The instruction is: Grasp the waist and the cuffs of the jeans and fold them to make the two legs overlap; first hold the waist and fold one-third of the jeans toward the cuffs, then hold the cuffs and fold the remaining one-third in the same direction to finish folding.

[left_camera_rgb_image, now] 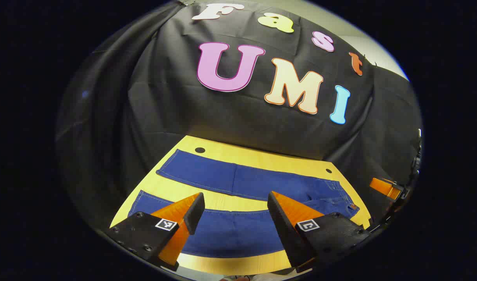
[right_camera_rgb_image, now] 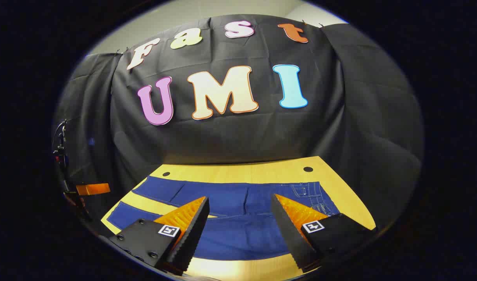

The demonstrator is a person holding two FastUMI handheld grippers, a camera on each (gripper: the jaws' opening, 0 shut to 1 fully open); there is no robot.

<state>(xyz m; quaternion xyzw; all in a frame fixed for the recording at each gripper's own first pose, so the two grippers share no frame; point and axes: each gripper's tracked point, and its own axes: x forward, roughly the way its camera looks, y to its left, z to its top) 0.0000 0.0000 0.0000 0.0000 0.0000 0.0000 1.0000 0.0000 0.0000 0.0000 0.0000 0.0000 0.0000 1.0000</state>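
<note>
Dark blue denim jeans [left_camera_rgb_image: 238, 181] spread flat across the yellow wooden tabletop [left_camera_rgb_image: 261, 158], legs parted in a V with a strip of bare wood between them, waist [left_camera_rgb_image: 345, 199] at the right end in the left gripper view, cuffs out to the left. Left gripper [left_camera_rgb_image: 235, 212] hovering above the near leg, fingers wide apart, nothing between them. Right gripper [right_camera_rgb_image: 240, 216] likewise poised over the denim near the waist end, fingers spread wide, gripping nothing. Black cloth wall [right_camera_rgb_image: 230, 132] hanging behind the table.
</note>
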